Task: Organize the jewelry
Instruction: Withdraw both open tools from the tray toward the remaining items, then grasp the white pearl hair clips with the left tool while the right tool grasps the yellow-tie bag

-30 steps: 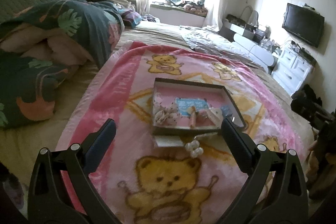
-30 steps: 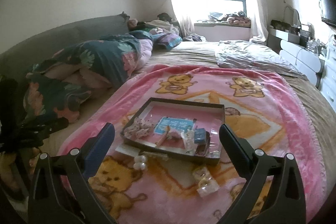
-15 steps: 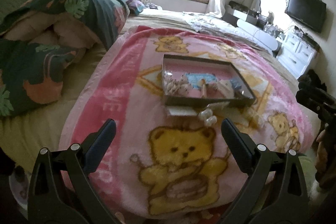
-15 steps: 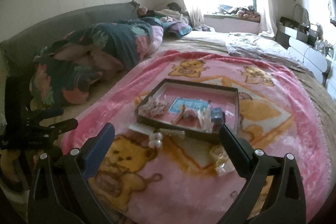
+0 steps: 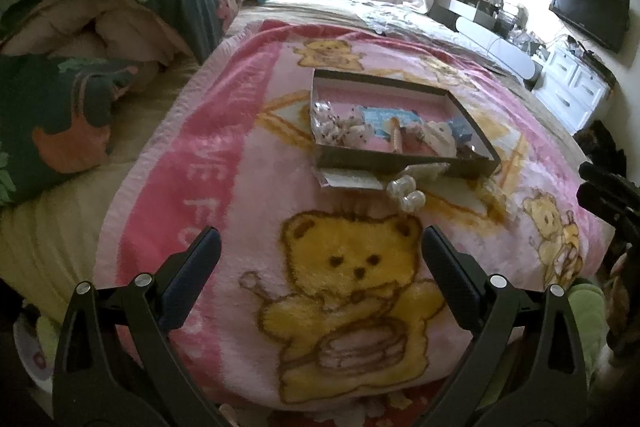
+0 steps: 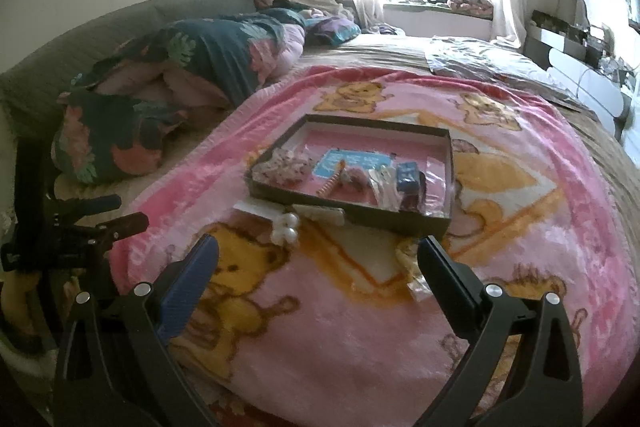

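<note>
A shallow dark box [image 5: 384, 159] [image 6: 344, 213] with a pink floor lies on a pink bear blanket [image 5: 224, 155] [image 6: 320, 315] and holds several small jewelry pieces and packets. A white pearl piece [image 5: 406, 193] [image 6: 285, 229] lies on the blanket just in front of the box, beside a white card [image 5: 350, 181]. A clear packet [image 6: 414, 273] lies to the right of it. My left gripper [image 5: 320, 257] is open and empty, well short of the box. My right gripper [image 6: 318, 263] is open and empty, also short of the box.
A dark leaf-print quilt [image 5: 100, 39] [image 6: 168, 91] is heaped on the left of the bed. White drawers [image 5: 572, 91] and a wall television [image 5: 588, 7] stand at the right. The other gripper shows at the frame edge [image 5: 612, 195] [image 6: 80, 227].
Both grippers have pulled back and risen from the box, which now sits farther off in both views. Both stay open and empty. Nothing on the blanket has moved.
</note>
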Action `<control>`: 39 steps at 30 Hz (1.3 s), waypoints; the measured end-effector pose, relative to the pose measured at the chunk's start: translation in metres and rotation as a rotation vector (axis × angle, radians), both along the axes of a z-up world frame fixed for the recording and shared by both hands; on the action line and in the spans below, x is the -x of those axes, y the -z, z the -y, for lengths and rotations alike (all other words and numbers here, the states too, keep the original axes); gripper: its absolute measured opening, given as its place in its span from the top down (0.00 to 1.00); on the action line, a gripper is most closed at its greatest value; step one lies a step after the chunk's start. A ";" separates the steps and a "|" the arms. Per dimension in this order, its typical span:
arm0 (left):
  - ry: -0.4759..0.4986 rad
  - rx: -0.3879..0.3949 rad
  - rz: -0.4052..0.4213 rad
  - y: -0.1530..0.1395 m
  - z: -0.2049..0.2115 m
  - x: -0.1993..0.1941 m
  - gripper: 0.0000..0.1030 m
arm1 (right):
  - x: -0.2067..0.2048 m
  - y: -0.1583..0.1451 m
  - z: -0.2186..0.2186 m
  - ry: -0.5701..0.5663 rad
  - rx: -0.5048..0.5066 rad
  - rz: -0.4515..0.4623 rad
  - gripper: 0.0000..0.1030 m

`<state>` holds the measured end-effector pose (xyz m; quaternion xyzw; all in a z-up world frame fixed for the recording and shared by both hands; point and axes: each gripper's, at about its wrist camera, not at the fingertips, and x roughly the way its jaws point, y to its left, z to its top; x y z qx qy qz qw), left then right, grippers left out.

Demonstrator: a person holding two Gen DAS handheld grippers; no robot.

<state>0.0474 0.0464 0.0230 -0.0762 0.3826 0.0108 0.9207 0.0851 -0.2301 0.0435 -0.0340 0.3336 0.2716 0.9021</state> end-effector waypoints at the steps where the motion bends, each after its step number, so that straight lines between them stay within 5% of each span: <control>1: 0.006 0.003 -0.005 0.002 0.002 -0.001 0.09 | -0.001 0.002 0.002 0.006 0.002 -0.005 0.04; 21: 0.146 0.045 -0.110 0.047 0.067 -0.048 0.09 | -0.038 0.041 0.063 0.135 0.043 -0.081 0.04; 39: 0.114 0.133 -0.175 0.082 0.079 -0.111 0.13 | -0.103 0.103 0.041 0.056 0.153 -0.163 0.04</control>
